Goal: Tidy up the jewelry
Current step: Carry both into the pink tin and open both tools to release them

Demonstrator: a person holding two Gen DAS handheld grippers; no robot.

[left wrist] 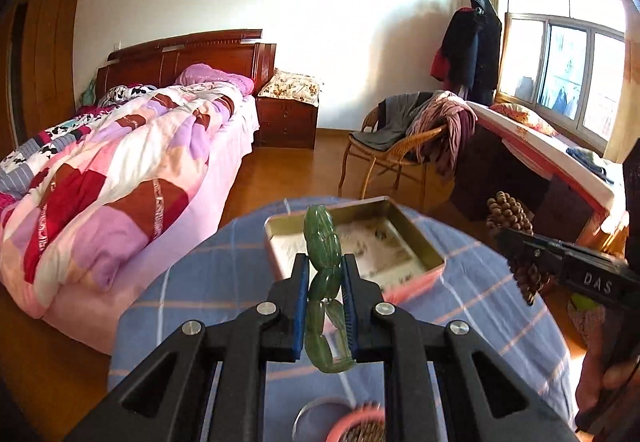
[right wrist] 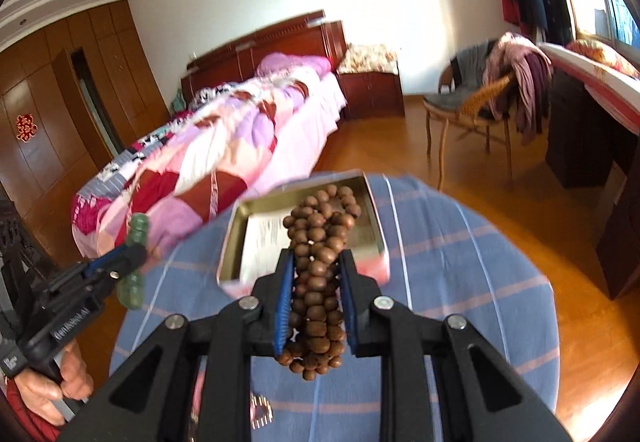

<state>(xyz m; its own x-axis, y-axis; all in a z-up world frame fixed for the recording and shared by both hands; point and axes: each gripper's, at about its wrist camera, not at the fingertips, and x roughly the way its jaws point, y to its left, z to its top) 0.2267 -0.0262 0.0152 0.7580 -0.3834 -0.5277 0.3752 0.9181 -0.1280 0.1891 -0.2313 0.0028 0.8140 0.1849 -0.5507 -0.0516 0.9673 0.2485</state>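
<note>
Left wrist view shows the left claw (left wrist: 325, 282) clamped on a green carved jade bracelet (left wrist: 323, 238) and the right claw (right wrist: 317, 274) clamped on a brown wooden bead strand (right wrist: 320, 242), both above the round worktop (left wrist: 208, 282), near the open metal tin (left wrist: 400, 210), which holds no jewelry I can see, so storing remains.

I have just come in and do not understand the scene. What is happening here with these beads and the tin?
A person is sorting jewelry with a gripper in each hand. The left gripper is shut on a green bracelet, and the right gripper is shut on a bunch of brown beads. Both pieces are held above the round table, near the open tin, which holds only a paper. Nothing is in the tin yet.
</note>
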